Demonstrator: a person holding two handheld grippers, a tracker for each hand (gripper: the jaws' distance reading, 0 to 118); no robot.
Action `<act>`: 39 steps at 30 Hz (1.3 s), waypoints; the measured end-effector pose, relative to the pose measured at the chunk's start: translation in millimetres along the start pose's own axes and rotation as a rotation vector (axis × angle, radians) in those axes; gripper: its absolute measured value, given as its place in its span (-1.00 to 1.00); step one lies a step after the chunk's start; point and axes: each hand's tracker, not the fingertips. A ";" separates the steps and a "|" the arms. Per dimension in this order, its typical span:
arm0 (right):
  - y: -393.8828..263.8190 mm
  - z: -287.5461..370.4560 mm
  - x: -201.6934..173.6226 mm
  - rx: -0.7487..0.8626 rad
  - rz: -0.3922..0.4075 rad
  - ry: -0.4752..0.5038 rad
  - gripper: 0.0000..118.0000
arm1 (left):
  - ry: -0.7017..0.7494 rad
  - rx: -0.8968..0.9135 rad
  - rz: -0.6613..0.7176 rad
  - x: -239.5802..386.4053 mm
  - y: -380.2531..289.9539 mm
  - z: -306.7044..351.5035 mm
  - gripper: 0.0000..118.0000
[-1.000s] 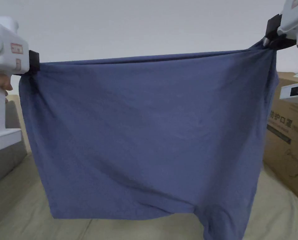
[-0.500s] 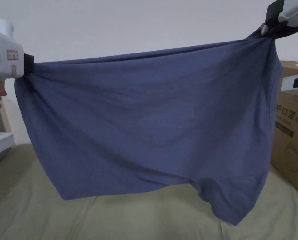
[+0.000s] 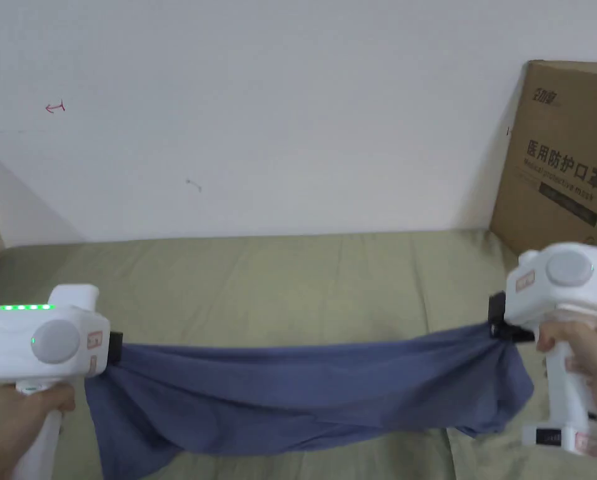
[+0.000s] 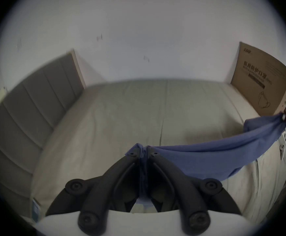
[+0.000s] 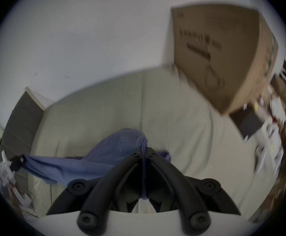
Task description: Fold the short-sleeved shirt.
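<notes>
Lowered since a second ago: then stretched high and hanging as a wide curtain across the head view, now strung low across the lower part of the frame, blue shirt [image 3: 303, 400] sagging in a band over the olive bed [image 3: 278, 275], lower folds seemingly brushing the sheet, contact not certain. Left claw [image 3: 117, 350] at lower left, pressed together on one bunched corner; right claw [image 3: 498, 322] at right, slightly higher, pinching the other corner. Left gripper view: jaws closed on a strip of cloth [image 4: 207, 156], grey padded headboard [image 4: 28, 106] along the left. Right gripper view, blurred: jaws clamped on gathered fabric [image 5: 121, 146], clutter of small things past the bed's right edge. Cardboard box [image 3: 566, 156] upright at upper right, near the right claw. Open sheet up to the white wall [image 3: 278, 112] beyond the shirt.
</notes>
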 end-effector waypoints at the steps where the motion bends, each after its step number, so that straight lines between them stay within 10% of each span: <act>1: -20.4 -14.7 8.7 -0.030 -0.059 0.006 -0.99 | -0.002 -0.023 0.004 -1.0 -13.4 -6.7 -0.90; 32: -338.2 150.6 137.5 -0.067 -0.012 0.015 -0.97 | -0.141 -0.162 0.069 -52.2 -326.9 225.2 -0.86; 36: -328.7 154.4 140.2 0.025 -0.012 -0.015 0.42 | -0.145 -0.166 0.097 -52.7 -315.6 237.0 0.88; 39: -324.9 175.7 137.2 0.097 -0.009 0.039 0.45 | -0.182 -0.052 0.110 -50.3 -311.6 263.3 0.88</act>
